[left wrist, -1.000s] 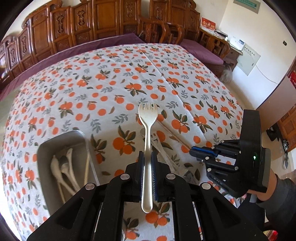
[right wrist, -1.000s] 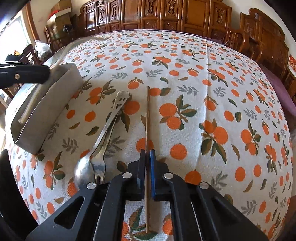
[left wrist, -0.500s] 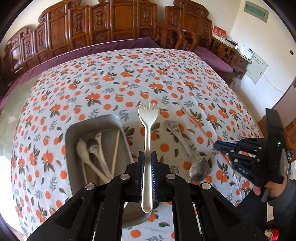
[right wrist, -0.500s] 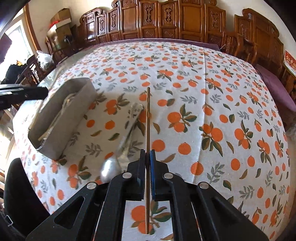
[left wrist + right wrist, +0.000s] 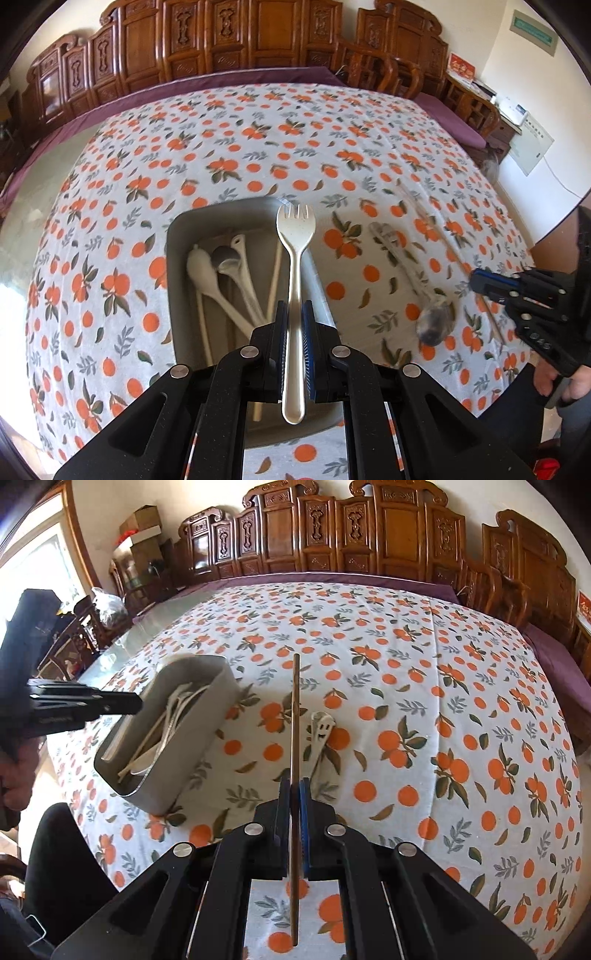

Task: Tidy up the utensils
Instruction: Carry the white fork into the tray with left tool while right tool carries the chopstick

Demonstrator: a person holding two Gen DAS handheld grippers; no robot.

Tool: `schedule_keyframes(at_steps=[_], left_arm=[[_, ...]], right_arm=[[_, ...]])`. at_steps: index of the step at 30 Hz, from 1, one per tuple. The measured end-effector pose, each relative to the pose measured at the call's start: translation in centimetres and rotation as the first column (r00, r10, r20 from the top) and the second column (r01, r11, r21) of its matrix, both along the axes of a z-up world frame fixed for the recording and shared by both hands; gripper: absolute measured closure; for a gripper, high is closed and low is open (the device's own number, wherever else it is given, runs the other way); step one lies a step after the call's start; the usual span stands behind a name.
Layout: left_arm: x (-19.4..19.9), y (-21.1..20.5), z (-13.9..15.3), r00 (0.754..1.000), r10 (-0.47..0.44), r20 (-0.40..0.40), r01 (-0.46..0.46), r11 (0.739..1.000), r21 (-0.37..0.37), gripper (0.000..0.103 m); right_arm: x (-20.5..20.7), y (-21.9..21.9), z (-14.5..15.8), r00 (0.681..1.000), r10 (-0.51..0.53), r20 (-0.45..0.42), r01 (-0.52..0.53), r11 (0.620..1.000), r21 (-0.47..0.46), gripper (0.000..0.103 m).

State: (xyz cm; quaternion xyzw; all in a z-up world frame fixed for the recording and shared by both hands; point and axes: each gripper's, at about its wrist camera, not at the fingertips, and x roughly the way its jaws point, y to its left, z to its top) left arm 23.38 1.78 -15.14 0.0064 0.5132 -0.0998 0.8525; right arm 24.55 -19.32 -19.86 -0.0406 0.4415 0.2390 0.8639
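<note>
Fork (image 5: 295,280) upright between left jaws

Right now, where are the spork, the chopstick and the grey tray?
spork (image 5: 295,236), left wrist view, on its bowl below the tines.
chopstick (image 5: 294,716), right wrist view, on the shaft ahead of the gripper.
grey tray (image 5: 192,746), right wrist view, on its outer side wall.

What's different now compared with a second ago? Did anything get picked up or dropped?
The left gripper carried its fork leftward until it hangs over the grey bin. The right gripper lifted its chopstick higher. Nothing was released; the metal spoon stays on the tablecloth.
</note>
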Motion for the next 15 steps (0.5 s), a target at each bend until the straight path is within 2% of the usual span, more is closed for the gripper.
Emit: schedule_keyframes(at_steps=[15], left_arm=[[1.4,2.6,-4.9,0.994,0.073,-0.087,-0.070,0.997,0.042,0.096]], right_arm=[[-0.3,0.9,0.5,1.000,0.025,-0.004,-0.025,0.999,0.020,0.097]])
